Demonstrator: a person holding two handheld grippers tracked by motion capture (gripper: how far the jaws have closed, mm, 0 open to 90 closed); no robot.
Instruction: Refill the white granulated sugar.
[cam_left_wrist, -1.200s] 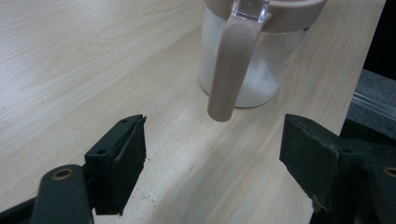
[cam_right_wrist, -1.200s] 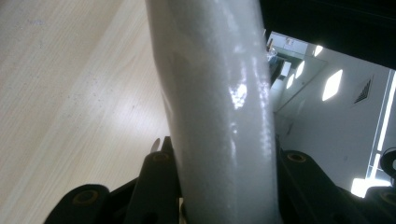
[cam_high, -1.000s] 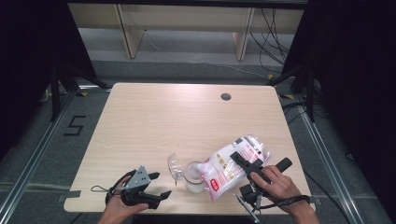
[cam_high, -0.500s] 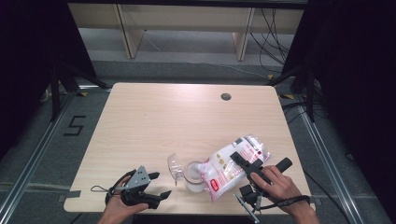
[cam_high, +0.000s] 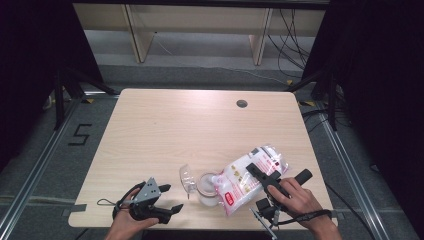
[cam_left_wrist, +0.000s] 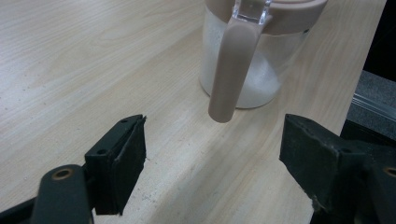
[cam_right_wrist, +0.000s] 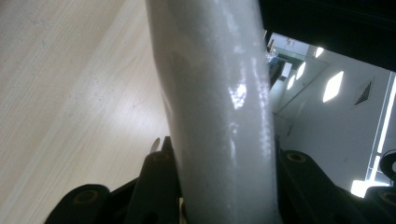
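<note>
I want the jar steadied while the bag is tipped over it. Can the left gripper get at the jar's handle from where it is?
Probably yes. The left gripper is open and faces the jar's handle, with bare table between them. The right gripper holds the bag on the jar's far side.

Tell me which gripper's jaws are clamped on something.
The right gripper: its jaws are shut on the white bag, tilted over the jar. The left gripper has open jaws with nothing between them, short of the jar's handle.
</note>
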